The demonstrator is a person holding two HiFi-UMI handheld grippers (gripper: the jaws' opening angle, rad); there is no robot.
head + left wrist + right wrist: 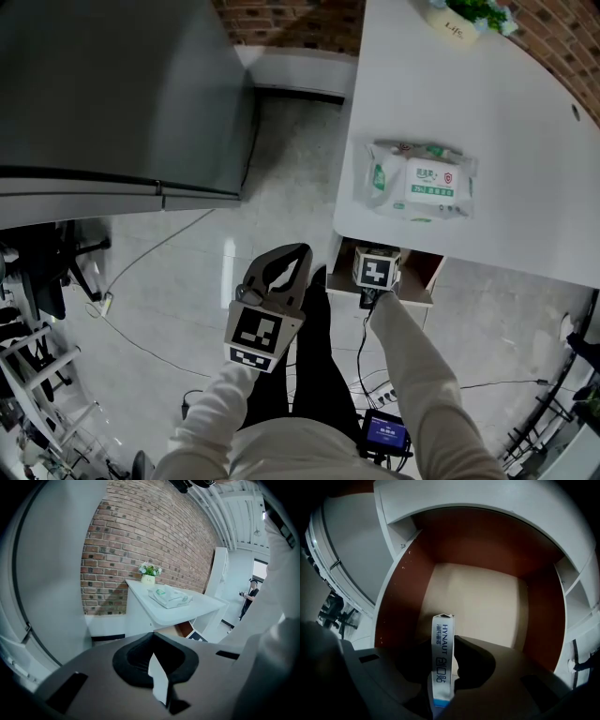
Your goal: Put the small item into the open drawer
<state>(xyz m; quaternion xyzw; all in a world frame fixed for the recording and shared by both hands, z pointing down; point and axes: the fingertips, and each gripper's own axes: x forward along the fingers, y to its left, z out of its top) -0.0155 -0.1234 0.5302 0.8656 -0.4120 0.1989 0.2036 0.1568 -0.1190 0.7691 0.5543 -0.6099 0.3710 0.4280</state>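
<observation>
The small item is a thin white packet point(443, 653) with dark print. It stands on edge between the jaws of my right gripper point(445, 639), leaning on the left jaw, with a dark gap on its right side. Below it lies the open drawer point(478, 602), with a pale floor and red-brown walls. In the head view the right gripper point(376, 272) reaches into that drawer point(419, 284) under the white table point(525, 122); its jaws are hidden there. My left gripper point(298, 251) hangs over the floor to the left, its jaws closed on nothing point(152, 635).
A pack of wet wipes point(419, 181) lies on the table, and a small potted plant point(469, 19) stands at its far end. A large grey cabinet point(112, 94) fills the upper left. Cables point(141, 272) cross the floor, and a device with a blue screen point(386, 433) sits near my legs.
</observation>
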